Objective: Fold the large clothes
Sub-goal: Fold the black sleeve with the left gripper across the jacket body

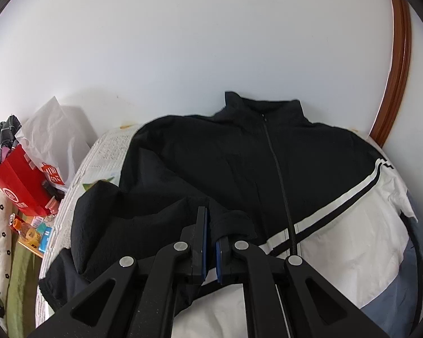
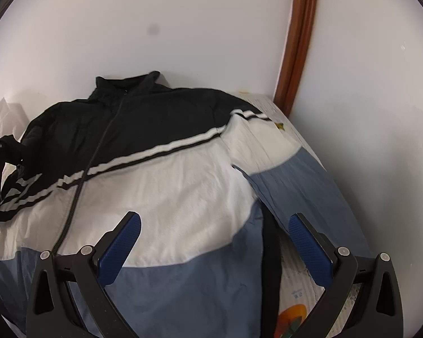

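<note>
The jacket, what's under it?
Under the jacket is a white patterned bed cover; it peeks out beside the blue sleeve and near the folded black sleeve that the left claw pinches. Anything else beneath stays hidden.

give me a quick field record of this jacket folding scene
garment: zip-up jacket, black, white and blue, lying front up, zipped
surface: bed cover against a white wall
left gripper: shut on the black left sleeve, held over the jacket front
right gripper: open, above the blue hem, holding nothing
right sleeve: lies flat, not folded in
beside bed: red bag, white plastic bag
</note>
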Demonstrator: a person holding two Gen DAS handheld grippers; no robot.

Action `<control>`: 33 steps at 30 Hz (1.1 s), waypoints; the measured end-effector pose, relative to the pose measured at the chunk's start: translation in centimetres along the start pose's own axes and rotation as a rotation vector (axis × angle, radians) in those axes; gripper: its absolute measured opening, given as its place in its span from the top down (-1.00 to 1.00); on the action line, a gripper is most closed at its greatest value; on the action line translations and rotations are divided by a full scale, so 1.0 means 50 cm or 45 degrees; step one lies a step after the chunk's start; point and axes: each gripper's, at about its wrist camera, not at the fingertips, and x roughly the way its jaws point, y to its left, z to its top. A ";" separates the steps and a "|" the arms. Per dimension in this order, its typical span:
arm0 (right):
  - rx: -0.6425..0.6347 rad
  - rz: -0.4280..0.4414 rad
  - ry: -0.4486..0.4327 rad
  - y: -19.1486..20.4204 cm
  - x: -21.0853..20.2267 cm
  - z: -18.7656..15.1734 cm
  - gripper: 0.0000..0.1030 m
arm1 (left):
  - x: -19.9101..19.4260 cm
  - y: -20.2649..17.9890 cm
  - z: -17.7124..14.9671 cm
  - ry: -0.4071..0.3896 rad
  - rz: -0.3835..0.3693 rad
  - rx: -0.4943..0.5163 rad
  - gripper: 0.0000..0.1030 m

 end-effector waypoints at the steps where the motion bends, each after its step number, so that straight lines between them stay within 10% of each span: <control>1: 0.002 -0.002 0.007 -0.006 0.004 -0.004 -0.99 | 0.004 -0.004 -0.001 0.010 0.002 -0.001 0.91; 12: -0.012 -0.014 -0.009 0.004 -0.012 -0.019 -0.99 | 0.000 0.007 -0.019 0.083 -0.039 -0.066 0.54; 18: -0.056 -0.001 -0.047 0.040 -0.051 -0.021 -0.99 | -0.043 0.021 -0.047 0.043 -0.075 -0.087 -0.22; 28: -0.097 0.194 -0.061 0.116 -0.093 -0.014 -0.92 | -0.104 0.106 -0.096 0.017 -0.048 -0.138 -0.23; 33: -0.230 0.254 -0.095 0.223 -0.095 0.002 -0.49 | -0.117 0.184 -0.125 0.026 -0.010 -0.197 -0.26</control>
